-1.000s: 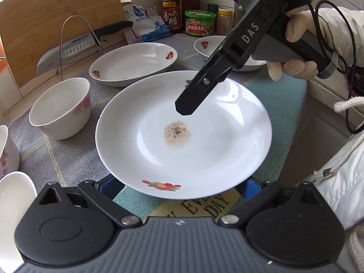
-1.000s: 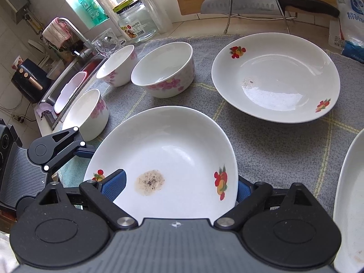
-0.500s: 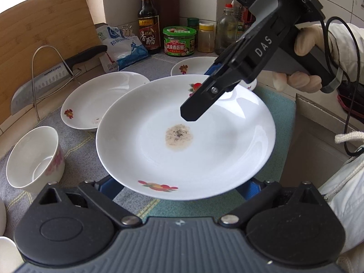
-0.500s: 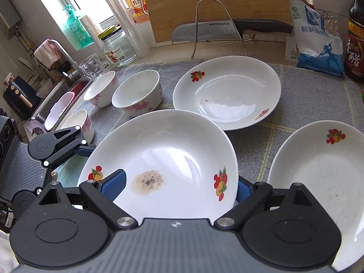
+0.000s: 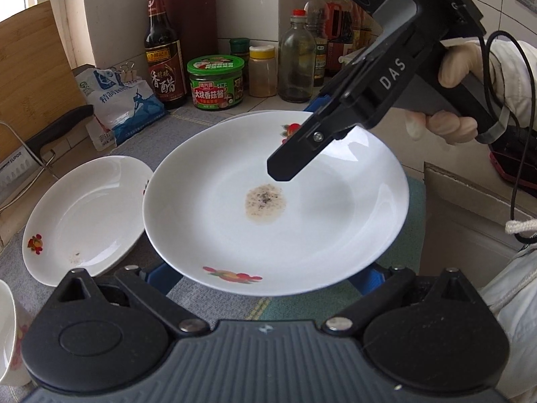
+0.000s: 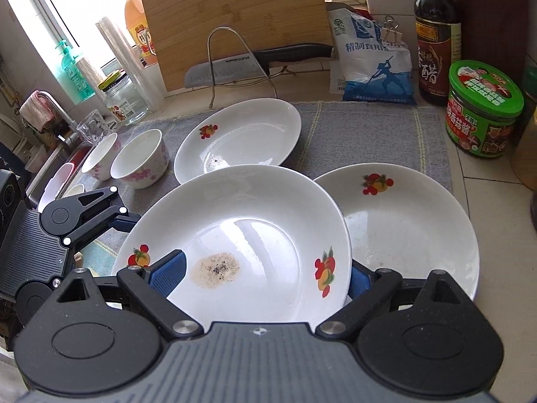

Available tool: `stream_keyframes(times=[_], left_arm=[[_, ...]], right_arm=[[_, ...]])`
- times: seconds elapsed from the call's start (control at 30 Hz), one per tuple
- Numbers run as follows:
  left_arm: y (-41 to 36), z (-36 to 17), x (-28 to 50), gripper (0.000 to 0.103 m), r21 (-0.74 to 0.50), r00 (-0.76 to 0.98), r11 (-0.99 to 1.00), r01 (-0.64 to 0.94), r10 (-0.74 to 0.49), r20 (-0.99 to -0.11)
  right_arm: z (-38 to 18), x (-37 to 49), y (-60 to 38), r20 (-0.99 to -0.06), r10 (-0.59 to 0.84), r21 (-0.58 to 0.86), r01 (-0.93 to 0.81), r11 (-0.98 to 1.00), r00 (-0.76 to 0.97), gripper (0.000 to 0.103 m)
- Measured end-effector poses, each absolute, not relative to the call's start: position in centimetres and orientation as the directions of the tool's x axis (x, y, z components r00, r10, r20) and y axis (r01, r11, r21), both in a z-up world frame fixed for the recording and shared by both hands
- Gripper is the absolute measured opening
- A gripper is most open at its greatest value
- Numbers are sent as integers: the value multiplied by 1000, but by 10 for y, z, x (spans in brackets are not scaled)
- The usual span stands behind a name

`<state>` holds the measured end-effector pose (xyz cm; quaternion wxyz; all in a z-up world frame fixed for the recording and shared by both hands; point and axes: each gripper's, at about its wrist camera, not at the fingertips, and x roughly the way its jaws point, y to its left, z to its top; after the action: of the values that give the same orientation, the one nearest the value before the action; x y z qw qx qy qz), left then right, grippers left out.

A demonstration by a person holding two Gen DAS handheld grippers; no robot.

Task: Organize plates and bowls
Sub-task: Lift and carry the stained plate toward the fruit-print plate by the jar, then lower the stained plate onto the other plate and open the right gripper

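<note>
Crowding counter: plates (image 6: 241,134), bowls (image 6: 141,159), jars (image 6: 483,110)

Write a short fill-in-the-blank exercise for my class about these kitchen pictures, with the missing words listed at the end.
1. The plate held by both grippers has a brownish ____ near its middle.
2. The jar beside the dark bottle has a ____ lid.
3. The knife rests on a wire rack in front of a wooden ____ board.
4. Left of the far plate stand two ____.

Missing words: stain; green; cutting; bowls
</note>
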<state>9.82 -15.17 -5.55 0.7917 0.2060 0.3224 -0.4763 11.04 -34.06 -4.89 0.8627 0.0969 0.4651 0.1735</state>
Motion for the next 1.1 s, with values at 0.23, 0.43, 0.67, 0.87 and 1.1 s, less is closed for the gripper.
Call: stream_keyframes(times=[0.23, 0.43, 0.67, 0.87, 1.1], left_arm=[[-179, -60, 110, 101, 19, 317, 433, 901, -630, -709], [-194, -64, 115, 101, 21, 307, 421, 907, -625, -717], [-204, -69, 119, 101, 21, 300, 420, 907, -614, -730], [-207, -70, 120, 101, 23, 299, 418, 908, -608, -735], [-212, -72, 123, 101, 33, 298, 410, 911, -602, -741]], right_arm=[[-54, 111, -371, -768, 367, 330, -166, 929, 525, 98], [-60, 115, -386, -767, 360, 336, -146, 931, 532, 98], [-68, 119, -395, -765, 364, 350, -131, 928, 531, 98], [-72, 119, -397, -765, 369, 358, -127, 925, 528, 98], [-75, 121, -401, -765, 366, 360, -119, 925, 530, 98]])
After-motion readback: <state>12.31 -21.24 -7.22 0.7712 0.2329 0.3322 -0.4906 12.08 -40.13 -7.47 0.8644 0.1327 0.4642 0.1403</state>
